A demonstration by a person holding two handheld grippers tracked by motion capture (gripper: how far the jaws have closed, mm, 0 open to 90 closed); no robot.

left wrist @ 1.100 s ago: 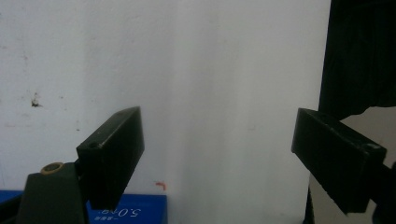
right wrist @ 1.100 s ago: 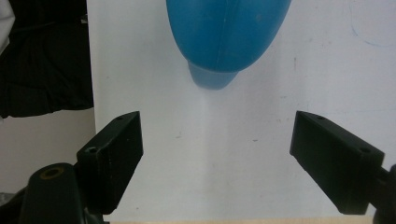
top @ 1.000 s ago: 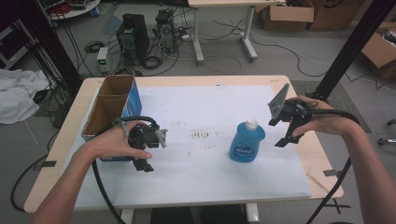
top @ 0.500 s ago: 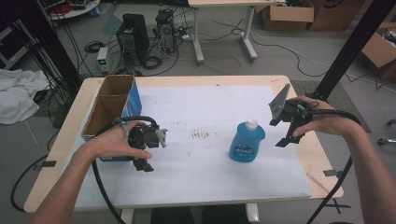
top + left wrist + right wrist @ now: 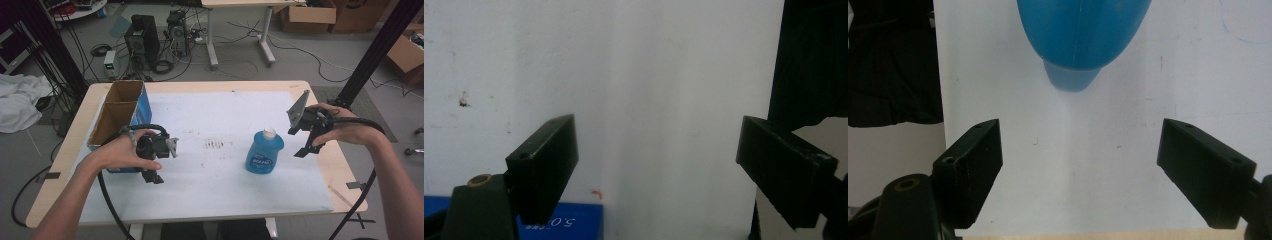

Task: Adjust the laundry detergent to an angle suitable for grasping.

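High view: we see a wooden counter (image 5: pixel 75 150) covered by a white sheet (image 5: pixel 220 125), with a person's forearms coming in from the bottom edge.
Bottle: a blue bottle (image 5: pixel 264 151) with a white cap stands upright on the sheet, right of the middle, with nothing touching it.
Right tool: we see the right tool (image 5: pixel 306 145) held in the right hand (image 5: pixel 345 129) just to the right of the bottle, near it but apart; its grey three-cornered plate rises at the upper left of the hand.
Right gripper view: the two black jaws stand wide apart with nothing between them but bare white sheet; the bottle (image 5: pixel 1083 35) shows ahead of them at the top, and its pale blue shadow falls on the sheet below it.
Left tool: the left tool (image 5: pixel 155 165) sits in the left hand (image 5: pixel 122 152) at the left part of the sheet, well apart from the bottle.
Left gripper view: here too the jaws are spread wide and hold nothing; white sheet lies between them (a blue printed edge at the bottom is, we think, the box, though the view is too close to be sure).
Box: an open cardboard box (image 5: pixel 120 112) with blue sides stands at the counter's left edge, just behind the left hand.
Cables: a black cable trails from each tool off the near edge of the counter.
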